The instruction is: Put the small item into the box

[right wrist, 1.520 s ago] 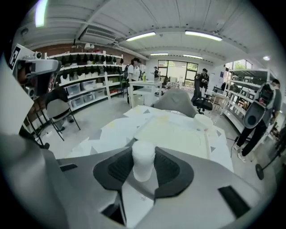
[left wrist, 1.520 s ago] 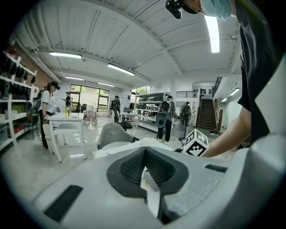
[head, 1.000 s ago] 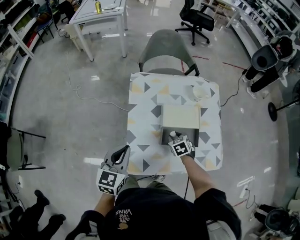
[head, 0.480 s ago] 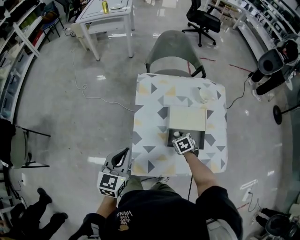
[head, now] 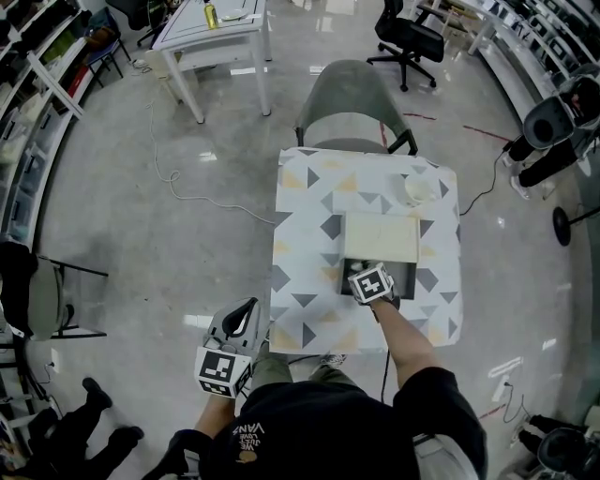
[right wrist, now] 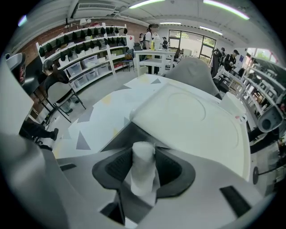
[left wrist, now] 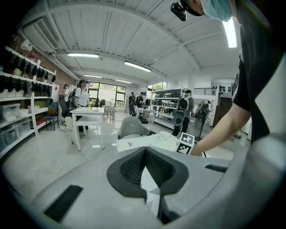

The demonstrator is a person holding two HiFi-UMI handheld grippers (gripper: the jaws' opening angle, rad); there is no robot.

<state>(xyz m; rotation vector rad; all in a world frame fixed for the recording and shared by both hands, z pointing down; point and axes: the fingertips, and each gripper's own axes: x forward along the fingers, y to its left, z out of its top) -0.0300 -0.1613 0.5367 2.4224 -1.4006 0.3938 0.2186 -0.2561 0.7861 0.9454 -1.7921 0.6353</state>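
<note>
Room: open workshop, glossy grey floor [head: 159,234], shelving along the walls, a white table [head: 211,28] at the far end. People stand in the background of both gripper views.

Work surface: small desk [head: 305,225] under a cloth printed with grey and yellow triangles. A grey chair [head: 345,94] is pushed up to its far side. A round white container [head: 415,190] sits near the desk's far right corner.

Box [head: 405,278]: on the right half of the desk, dark inside. Its cream lid [head: 380,236] covers the far part, so only the near part is uncovered.

Right hand-held gripper [head: 372,270]: points steeply down over the uncovered part of the box, marker cube uppermost. Its jaws have just been opening and now stand wide. The small item [right wrist: 143,172], a short white cylinder, stands upright between them over the dark interior, just in front of the lid's near edge. The pads look just off its sides. Whether its base rests on the box floor cannot be told.

Left hand-held gripper [head: 251,302]: held off the desk's near left corner, over the floor, well apart from the box. Jaws closed tip to tip, nothing between them.
</note>
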